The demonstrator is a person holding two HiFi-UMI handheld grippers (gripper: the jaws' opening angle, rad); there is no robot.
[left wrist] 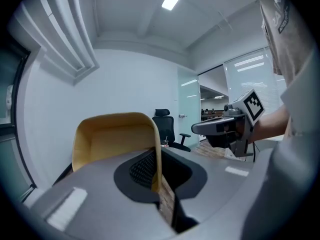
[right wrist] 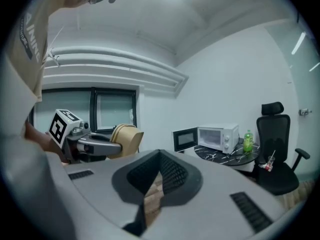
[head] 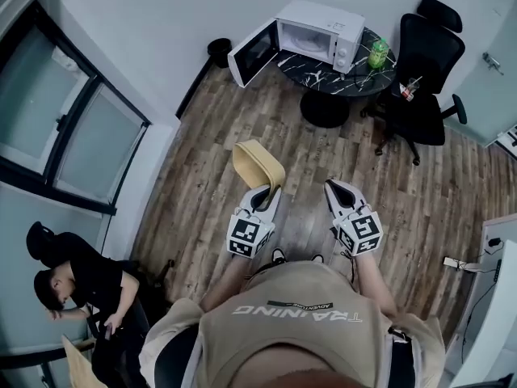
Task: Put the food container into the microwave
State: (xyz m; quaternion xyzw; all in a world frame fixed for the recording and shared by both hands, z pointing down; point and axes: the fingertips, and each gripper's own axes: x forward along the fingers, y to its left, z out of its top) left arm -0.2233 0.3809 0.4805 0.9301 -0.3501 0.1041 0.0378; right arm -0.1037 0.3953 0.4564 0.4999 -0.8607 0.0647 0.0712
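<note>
Overhead, from head view: left gripper (head: pixel 269 194) clamped on rim of tan food container (head: pixel 258 162), held off the wood floor (head: pixel 242 120), well apart from microwave (head: pixel 320 31). Microwave door (head: pixel 252 52) swung open, on round dark table (head: pixel 355 81) beside green bottle (head: pixel 377 52). Right gripper (right wrist: pixel 152 194) alongside, apart from the container.

Left gripper view: jaws shut on one thin side wall. Container plain matte tan with rounded corners, tipped on edge, hollow side facing the camera. Long axis across the frame, stretching left of the jaws. No microwave in this view, only black chair (left wrist: pixel 165 124).

Right gripper view: jaws closed to a thin slit, nothing between them. Microwave visible beyond, open cavity showing.
</note>
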